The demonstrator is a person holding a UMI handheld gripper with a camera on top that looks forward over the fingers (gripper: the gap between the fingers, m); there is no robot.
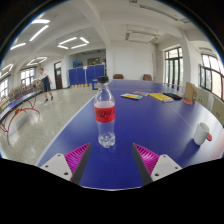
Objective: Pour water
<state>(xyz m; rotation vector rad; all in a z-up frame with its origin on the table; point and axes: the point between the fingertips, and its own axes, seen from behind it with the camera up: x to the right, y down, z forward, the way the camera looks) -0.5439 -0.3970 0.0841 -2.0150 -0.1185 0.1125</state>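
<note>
A clear plastic water bottle (105, 113) with a white cap and a red label stands upright on the blue table (150, 130), just ahead of my fingers and a little left of their midline. My gripper (112, 158) is open, its two pink-padded fingers (76, 157) spread wide on either side, with nothing between them. A white cup (202, 132) lies tipped on the table to the right, beyond the right finger.
Yellow papers and small items (160, 97) lie at the table's far end, with a brown box (190, 93) at the far right. A red-framed rack (18, 110) stands on the floor to the left. Chairs and windows line the far walls.
</note>
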